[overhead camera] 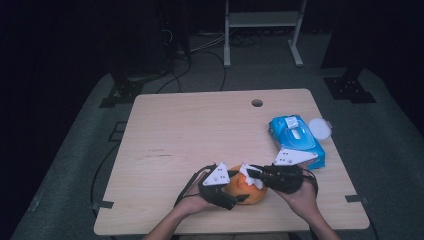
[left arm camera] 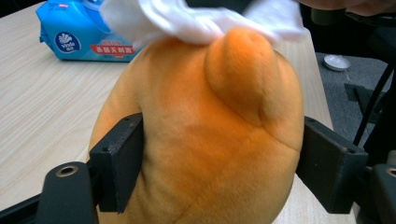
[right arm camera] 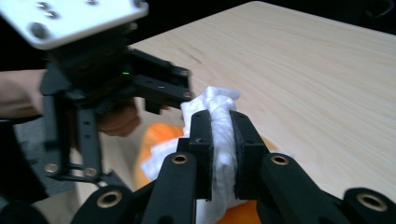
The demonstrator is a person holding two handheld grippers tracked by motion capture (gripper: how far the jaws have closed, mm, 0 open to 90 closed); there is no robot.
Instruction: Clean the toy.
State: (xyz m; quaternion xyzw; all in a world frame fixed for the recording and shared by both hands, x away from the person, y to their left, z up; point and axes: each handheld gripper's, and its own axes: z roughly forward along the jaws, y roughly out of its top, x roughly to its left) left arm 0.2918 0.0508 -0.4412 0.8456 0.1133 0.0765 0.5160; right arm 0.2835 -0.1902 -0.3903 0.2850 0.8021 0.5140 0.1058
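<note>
high view: we are working at the near edge of the wooden table [overhead camera: 200,125], with the orange plush toy [overhead camera: 248,191] lying between our two hands. the left gripper [overhead camera: 235,196] is coming at the toy from the left, and the right gripper [overhead camera: 252,173] is bringing a white wipe [overhead camera: 246,172] onto its top. the blue wipe pack [overhead camera: 296,141] is lying well apart at the right, with a small white lid [overhead camera: 319,128] just beside it.

left gripper view: we are seeing the left gripper's two black jaws standing on either side of the plush toy [left arm camera: 201,140], about half open and touching its flanks, so we are judging it to be holding the toy steady. the wipe [left arm camera: 196,21] is draping over the toy's top.

right gripper view: the right gripper [right arm camera: 222,128] is standing narrow, its jaws pinching the bunched wipe [right arm camera: 219,135] between them, right above the toy [right arm camera: 161,135].

progress: we are judging that the wipe is already out of the pack and on the toy, and the wiping itself is mostly lying ahead.
</note>
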